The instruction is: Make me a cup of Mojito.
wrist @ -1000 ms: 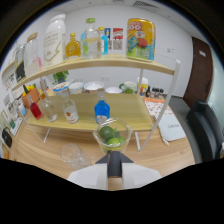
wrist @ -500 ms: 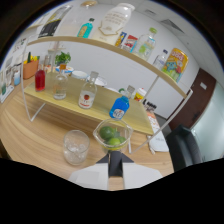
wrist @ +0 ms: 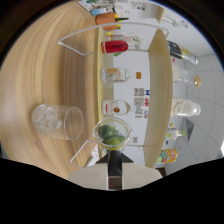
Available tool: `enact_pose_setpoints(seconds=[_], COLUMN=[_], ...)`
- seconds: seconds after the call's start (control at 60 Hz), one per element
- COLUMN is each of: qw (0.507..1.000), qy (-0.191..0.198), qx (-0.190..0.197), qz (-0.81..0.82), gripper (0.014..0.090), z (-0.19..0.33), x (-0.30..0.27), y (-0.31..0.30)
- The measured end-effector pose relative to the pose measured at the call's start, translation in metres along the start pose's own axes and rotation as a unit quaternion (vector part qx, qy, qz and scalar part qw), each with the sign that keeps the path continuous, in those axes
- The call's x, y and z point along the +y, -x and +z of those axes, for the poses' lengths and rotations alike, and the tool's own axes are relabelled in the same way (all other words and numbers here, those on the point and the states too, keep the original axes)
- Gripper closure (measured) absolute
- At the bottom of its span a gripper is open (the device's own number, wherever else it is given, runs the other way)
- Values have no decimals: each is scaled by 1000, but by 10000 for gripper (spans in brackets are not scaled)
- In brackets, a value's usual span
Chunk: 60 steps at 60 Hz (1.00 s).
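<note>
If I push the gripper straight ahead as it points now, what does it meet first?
Nothing new at once: the jaws of the gripper already hold the small clear beaker of green lime pieces. Beyond it, the light wooden shelf rack with its bottles looks next, though depth is unclear.

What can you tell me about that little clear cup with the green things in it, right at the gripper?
The small clear beaker looks like glass or clear plastic, with a round rim and a pouring lip. It holds several green lime pieces. The view is rolled sideways, so the beaker appears tipped toward the clear glass with ice on the wooden table. It sits at the tips of the gripper, which appears closed on it.
</note>
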Motion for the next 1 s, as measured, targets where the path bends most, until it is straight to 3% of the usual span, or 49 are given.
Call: enact_pose_setpoints(seconds=[0.267, 0.55, 0.767, 1.0], qw=[986, 989, 978, 845], qy=[-83, -99, -98, -73], qx=[24, 9, -33, -104], qz=[-145, -106, 179, 519], gripper=[888, 887, 888, 887], z=[4, 2, -12, -16], x=[-35, -36, -22, 42], y=[2, 2, -34, -47])
